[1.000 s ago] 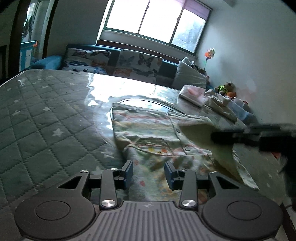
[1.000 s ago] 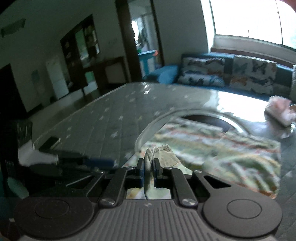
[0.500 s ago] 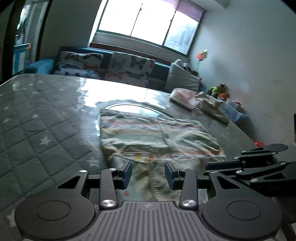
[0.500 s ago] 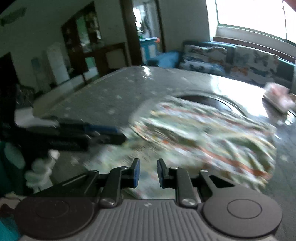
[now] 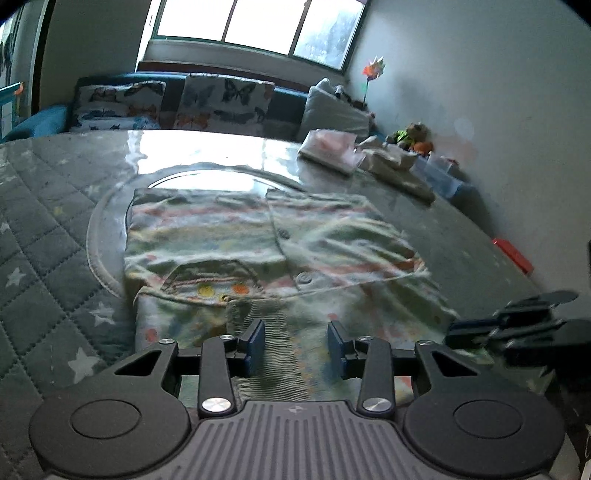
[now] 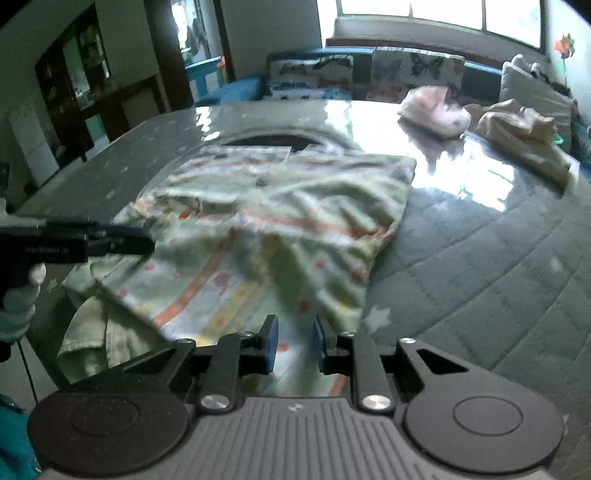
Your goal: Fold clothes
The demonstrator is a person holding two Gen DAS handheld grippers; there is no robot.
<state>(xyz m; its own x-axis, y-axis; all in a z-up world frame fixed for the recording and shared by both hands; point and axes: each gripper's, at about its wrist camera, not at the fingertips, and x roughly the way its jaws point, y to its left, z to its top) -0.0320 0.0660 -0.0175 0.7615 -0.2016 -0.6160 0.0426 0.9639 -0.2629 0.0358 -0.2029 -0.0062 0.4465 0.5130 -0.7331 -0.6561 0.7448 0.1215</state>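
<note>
1. Left wrist view: the left gripper hovers low over the near end of the shirt, fingers wide apart, holding nothing.
2. The shirt lies spread on the table, its near end at the table's near edge, a ribbed cuff between the fingers.
3. Right wrist view: the right gripper is over the shirt's near corner, fingers apart and empty.
4. A pink garment and a cream one sit near the table's far right edge.

Bright window, butterfly-cushioned sofa, seemingly
</note>
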